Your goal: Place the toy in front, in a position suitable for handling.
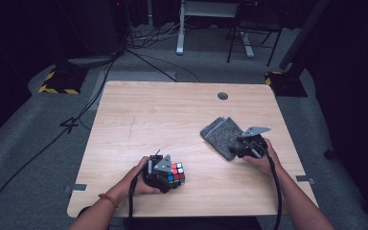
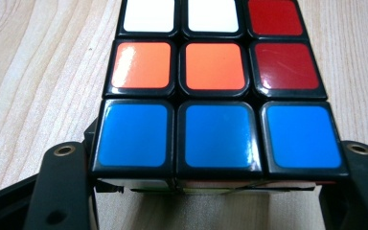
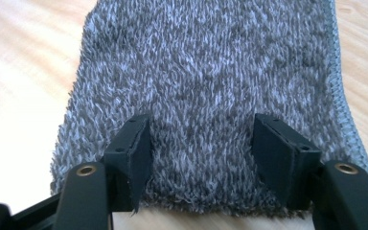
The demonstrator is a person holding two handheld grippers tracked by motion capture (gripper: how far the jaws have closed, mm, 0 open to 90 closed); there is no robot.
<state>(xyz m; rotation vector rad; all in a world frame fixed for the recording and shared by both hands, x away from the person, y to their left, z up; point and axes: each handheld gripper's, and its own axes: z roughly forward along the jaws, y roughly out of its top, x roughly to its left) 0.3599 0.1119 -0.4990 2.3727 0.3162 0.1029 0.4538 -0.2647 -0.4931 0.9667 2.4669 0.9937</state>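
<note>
Left gripper (image 1: pixel 165 176) sits near the front edge of the desk (image 1: pixel 139 110), left of centre, its jaws clamped on the two sides of the puzzle cube (image 1: pixel 176 174). In the left gripper view the cube (image 2: pixel 218 91) is pinched low, at its blue row, with the rest of it projecting clear of the jaws, probably so the exposed faces can be reached and wiped. The cube appears to rest on or just above the wood; cannot tell which.

Right gripper (image 1: pixel 242 146) is toward the right edge, at the near end of the folded grey cloth (image 1: pixel 224 135). In the right gripper view its jaws stand apart over the cloth (image 3: pixel 206 86), straddling the pile without pinching it. Judgement: set up to nip the fold and lift the cloth toward the cube.
</note>
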